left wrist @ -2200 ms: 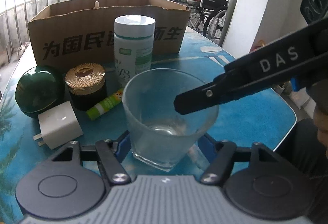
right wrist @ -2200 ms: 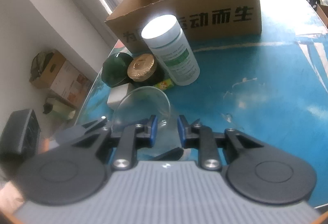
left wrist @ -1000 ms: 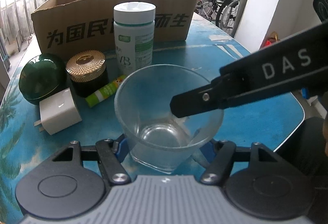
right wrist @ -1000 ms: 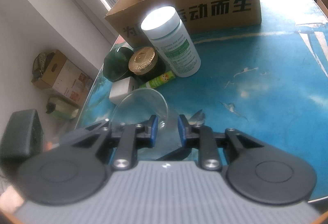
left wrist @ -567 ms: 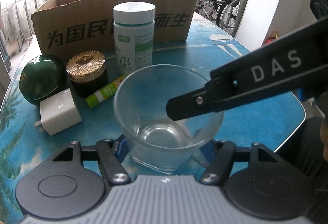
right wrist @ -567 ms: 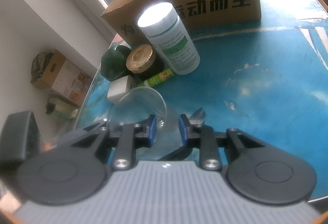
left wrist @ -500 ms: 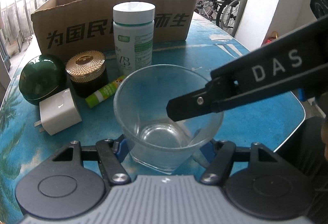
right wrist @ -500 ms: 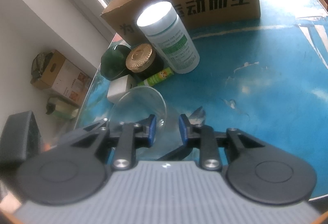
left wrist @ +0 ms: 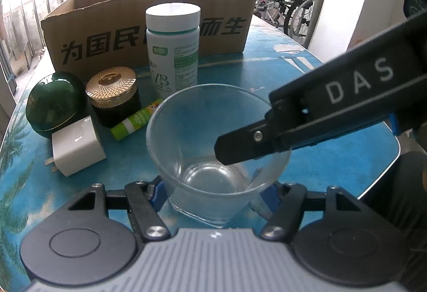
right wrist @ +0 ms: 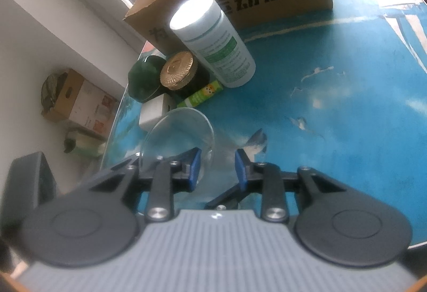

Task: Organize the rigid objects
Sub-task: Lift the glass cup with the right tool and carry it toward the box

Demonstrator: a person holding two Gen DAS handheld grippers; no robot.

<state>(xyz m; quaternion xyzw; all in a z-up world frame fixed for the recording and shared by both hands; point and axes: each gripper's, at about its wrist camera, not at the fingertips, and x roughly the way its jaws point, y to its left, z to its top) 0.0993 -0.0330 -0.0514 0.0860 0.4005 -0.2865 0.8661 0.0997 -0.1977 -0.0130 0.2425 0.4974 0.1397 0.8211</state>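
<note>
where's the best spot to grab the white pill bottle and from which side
Grip the white pill bottle around its straight round body, just under the cap. It stands upright, so a level grip fits. Come from its right, where the table is bare; the gold-lidded jar and green tube crowd its left, and the cardboard box stands behind.

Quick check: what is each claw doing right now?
Left claw: closed on the base of the glass cup.
Right claw: jaws opening, the cup's rim wall between them, pads no longer pressing it.
</note>
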